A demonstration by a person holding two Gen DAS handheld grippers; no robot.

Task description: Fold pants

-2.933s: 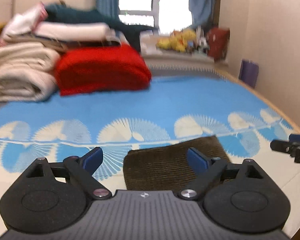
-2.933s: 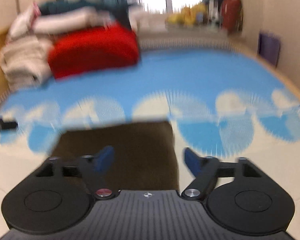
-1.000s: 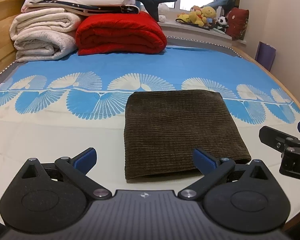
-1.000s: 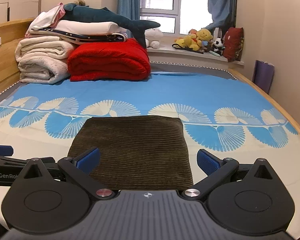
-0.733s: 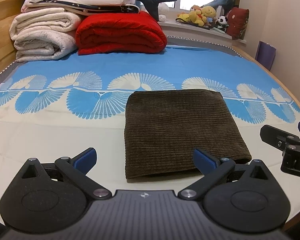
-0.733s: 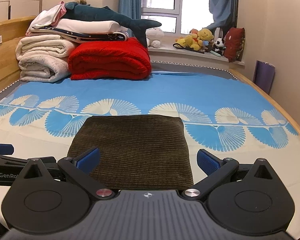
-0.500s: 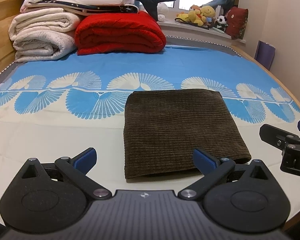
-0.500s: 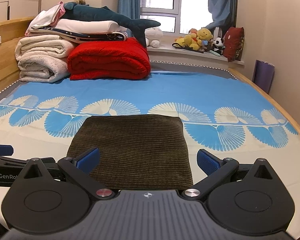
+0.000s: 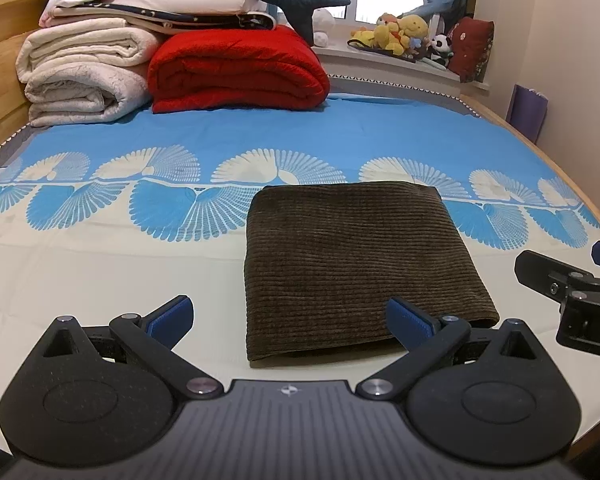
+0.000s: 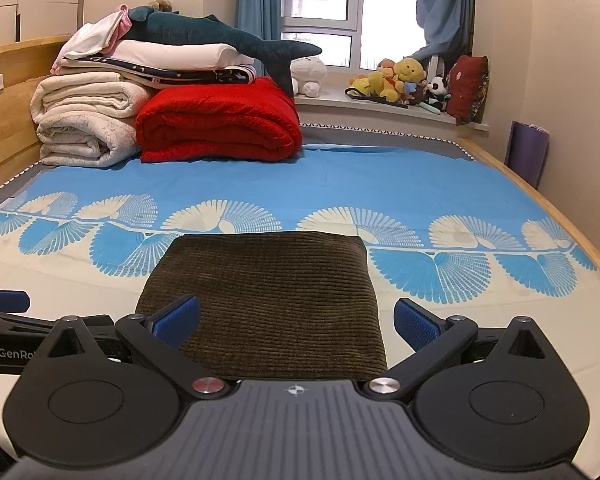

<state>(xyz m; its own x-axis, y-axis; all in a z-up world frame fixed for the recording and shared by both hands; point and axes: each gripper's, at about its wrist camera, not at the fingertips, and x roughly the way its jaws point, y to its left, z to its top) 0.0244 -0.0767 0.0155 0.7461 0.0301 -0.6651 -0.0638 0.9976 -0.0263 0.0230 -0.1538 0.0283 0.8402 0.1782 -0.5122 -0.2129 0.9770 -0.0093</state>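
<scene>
Pants (image 9: pixel 356 264): brown corduroy, thick ribs running across, matt, soft nap; folded edges plump.

Bed sheet (image 9: pixel 80 264): smooth woven cloth, matt, printed blue and cream fans, faint creases.

Left gripper (image 9: pixel 290 318): matt black plastic, finely stippled round housings, ribbed grey centre plate; bright metal pivot screws; fingers (image 9: pixel 172 314) faced with blue textured pads.

Right gripper (image 10: pixel 296 322): same matt black plastic, metal screws, blue pads with fine grid texture.

Red blanket (image 10: pixel 220 126): plush, fuzzy cloth.

Cream blankets (image 10: pixel 86 120): fleecy, slightly nubbly.

Plush shark (image 10: pixel 204 38): short-pile fabric.

Headboard (image 10: pixel 4 120): light wood, smooth, satin finish.

Walls: matt paint.
</scene>
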